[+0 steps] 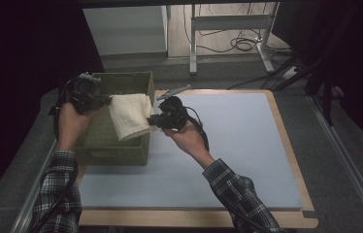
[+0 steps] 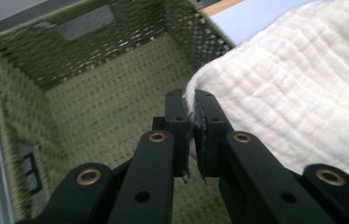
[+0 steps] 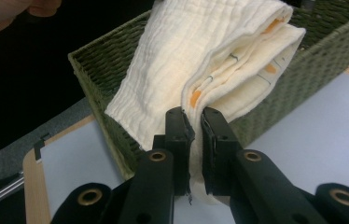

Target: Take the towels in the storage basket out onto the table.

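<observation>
Nearest the camera in the high view: two plaid sleeves, forearms reaching forward over the pale blue mat [image 1: 238, 145].

Right gripper [image 1: 156, 120]: jaws pinched nearly closed on the near edge of the folded cream cloth [image 1: 130, 115]. In the right gripper view the layered fold, with small orange marks inside, sits clamped between the pads.

Left gripper [image 1: 106, 100]: jaws likewise clamped tight, holding the opposite edge of the cloth. In the left gripper view the grip takes only a thin corner of the fabric.

The cloth hangs between the two grippers, raised above the green woven basket [image 1: 114, 145]; part of it is over the open interior, part over the basket's right rim and just past it toward the mat. The basket floor looks bare in the left gripper view.

Beyond: the wooden table edge [image 1: 286, 141], then a table frame and loose cables on the floor.

Likely step: lowering the folded cloth into the basket.

Risks, as judged:
- The left grip is shallow; a tug from the right hand could pull the corner free and let the fold fall open.
- The near end overhangs the rim; lowering from here could drape it over the wall, not inside.
- Releasing one side before the other could let the layers slide apart.
- A jaw catching the weave could drag the basket.
</observation>
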`<state>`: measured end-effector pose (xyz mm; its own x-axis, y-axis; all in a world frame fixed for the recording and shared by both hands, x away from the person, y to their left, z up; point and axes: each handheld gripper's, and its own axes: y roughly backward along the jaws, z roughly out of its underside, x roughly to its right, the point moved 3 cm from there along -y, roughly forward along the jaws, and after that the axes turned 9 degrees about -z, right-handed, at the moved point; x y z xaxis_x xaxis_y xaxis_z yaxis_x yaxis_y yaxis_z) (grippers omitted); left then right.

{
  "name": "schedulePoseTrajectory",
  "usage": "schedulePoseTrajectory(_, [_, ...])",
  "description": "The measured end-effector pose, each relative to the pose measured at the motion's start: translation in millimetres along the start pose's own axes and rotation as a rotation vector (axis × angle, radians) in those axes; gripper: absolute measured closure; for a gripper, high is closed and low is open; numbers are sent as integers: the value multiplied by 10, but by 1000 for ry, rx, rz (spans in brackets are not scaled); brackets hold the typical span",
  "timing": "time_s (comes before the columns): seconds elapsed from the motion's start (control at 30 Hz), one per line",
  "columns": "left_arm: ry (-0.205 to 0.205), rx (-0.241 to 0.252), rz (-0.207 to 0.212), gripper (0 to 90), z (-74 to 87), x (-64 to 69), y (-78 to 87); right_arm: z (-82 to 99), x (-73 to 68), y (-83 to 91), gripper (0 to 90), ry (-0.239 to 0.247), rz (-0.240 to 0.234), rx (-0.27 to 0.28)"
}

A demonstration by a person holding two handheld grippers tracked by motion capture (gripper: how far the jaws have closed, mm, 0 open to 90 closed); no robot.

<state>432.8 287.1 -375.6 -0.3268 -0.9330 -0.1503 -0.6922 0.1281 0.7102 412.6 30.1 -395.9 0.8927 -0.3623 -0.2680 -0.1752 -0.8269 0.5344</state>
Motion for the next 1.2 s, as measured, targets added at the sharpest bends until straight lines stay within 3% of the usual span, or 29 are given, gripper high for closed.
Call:
schedulePoseTrajectory(0.4, [27,-38,-64,853,166,-275,-45,-90,-152,-492,816,11,-7,-14])
schedulePoseTrajectory(0.53, [29,-58,-82,852,224,-336,-104,-71,-173,-683,814,-5,-6,-24])
schedulePoseTrajectory(0.9, [26,-90,-113,850,338,-411,-323,41,-162,-1087,809,-74,23,-63])
schedulePoseTrajectory(1.2, [17,-109,-97,848,399,-381,-527,75,-172,-1229,807,-81,49,-102])
